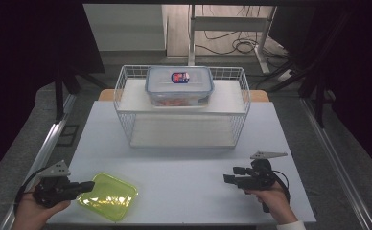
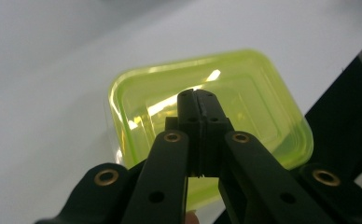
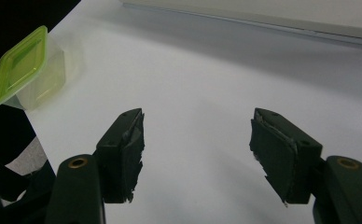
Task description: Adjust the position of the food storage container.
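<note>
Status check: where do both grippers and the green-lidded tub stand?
Left gripper shut, empty, over green-lidded tub. Right gripper open, empty, over bare table. Nothing between them.

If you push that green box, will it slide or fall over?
The green-lidded box looks like thin, see-through plastic and seems empty, so it is probably light and would likely slide on the smooth white table. It sits low and wide, so tipping seems unlikely.

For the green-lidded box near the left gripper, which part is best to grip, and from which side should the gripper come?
Grip the green-lidded box across its narrower pair of side walls, just under the lid rim, coming from the left, where the left gripper already sits at its edge. The lid is flat and wide, so a grab from above would probably slip. The jaws are shut now and must open first.
</note>
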A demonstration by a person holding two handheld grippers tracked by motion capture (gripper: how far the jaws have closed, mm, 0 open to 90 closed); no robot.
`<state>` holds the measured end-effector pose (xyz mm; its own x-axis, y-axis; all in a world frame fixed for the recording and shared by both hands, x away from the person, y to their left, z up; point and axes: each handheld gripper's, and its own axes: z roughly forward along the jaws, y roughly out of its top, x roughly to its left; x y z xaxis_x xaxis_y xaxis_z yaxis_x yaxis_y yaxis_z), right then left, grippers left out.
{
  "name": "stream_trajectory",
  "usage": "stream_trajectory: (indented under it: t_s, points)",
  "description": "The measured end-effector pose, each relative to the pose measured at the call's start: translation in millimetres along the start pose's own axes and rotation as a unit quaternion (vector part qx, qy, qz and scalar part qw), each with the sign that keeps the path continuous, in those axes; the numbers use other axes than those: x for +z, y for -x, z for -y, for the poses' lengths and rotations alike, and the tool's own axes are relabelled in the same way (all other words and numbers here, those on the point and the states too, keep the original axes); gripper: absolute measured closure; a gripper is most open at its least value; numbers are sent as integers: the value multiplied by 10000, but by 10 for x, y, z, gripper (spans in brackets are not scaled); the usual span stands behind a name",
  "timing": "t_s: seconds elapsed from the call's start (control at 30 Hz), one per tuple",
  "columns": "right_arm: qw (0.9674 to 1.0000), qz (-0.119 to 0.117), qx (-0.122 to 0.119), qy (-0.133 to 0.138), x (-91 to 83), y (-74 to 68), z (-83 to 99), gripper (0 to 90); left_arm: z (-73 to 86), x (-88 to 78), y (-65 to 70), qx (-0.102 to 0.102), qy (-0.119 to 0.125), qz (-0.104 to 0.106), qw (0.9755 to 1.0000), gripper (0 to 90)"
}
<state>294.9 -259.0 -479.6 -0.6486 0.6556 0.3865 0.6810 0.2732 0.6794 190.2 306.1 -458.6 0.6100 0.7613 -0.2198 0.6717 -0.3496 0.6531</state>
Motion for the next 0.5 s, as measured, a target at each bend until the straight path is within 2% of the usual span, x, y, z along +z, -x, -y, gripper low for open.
stream_trajectory:
  t_s: [0.1, 0.2, 0.33, 0.43, 0.5]
  points:
    - [10000, -2, -24, -30, 11, -10, 5, 353, 88, -18, -8, -15, -111, -29, 9999, 900]
    - [10000, -9, -22, -40, 22, -11, 11, 353, 184, -64, -103, -145, -258, -332, 9990, 900]
    - [10000, -4, -29, -75, 35, -14, 14, 353, 266, -110, -185, -281, -297, -417, 9983, 900]
    - [9999, -10, -25, -109, 56, -9, 19, 352, 364, -117, -246, -421, -487, -668, 9957, 900]
    - [9999, -6, -23, -120, 63, -2, 16, 352, 420, -102, -288, -523, -591, -679, 9946, 900]
